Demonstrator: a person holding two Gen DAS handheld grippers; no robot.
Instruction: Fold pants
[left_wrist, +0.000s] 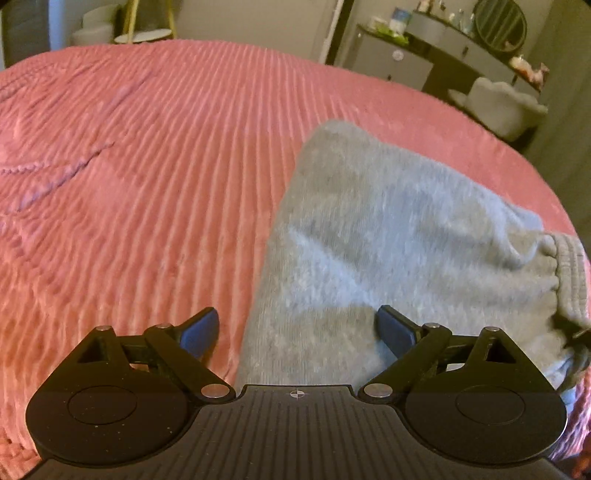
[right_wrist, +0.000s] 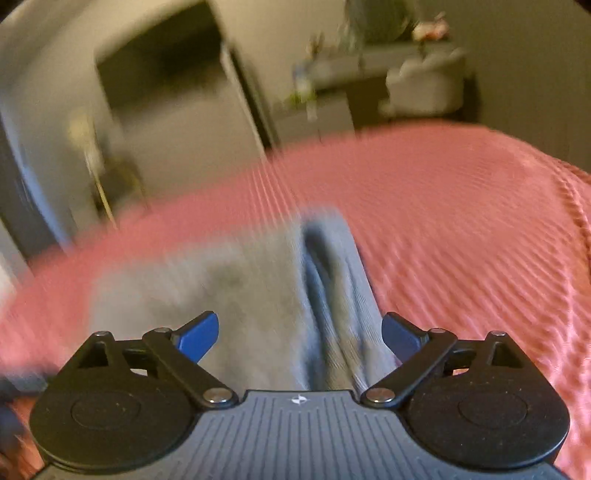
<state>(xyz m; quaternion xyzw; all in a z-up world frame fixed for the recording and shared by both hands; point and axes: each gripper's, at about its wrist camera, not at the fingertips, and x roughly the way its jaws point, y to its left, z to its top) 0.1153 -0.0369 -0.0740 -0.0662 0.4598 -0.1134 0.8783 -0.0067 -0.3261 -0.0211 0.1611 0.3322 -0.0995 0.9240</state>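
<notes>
Grey sweatpants (left_wrist: 369, 251) lie folded on the pink ribbed bedspread (left_wrist: 147, 166), with the elastic waistband (left_wrist: 569, 273) at the right edge. My left gripper (left_wrist: 297, 332) is open and empty, just above the near edge of the pants. In the blurred right wrist view the pants (right_wrist: 258, 295) show a folded ridge running away from me on the bedspread (right_wrist: 461, 221). My right gripper (right_wrist: 300, 334) is open and empty, hovering over the near end of the pants.
A grey dresser (left_wrist: 424, 48) with small items and a round mirror (left_wrist: 500, 24) stands beyond the bed. A pale upholstered chair (left_wrist: 502, 103) sits next to it. A round side table (left_wrist: 144, 35) stands at the far left.
</notes>
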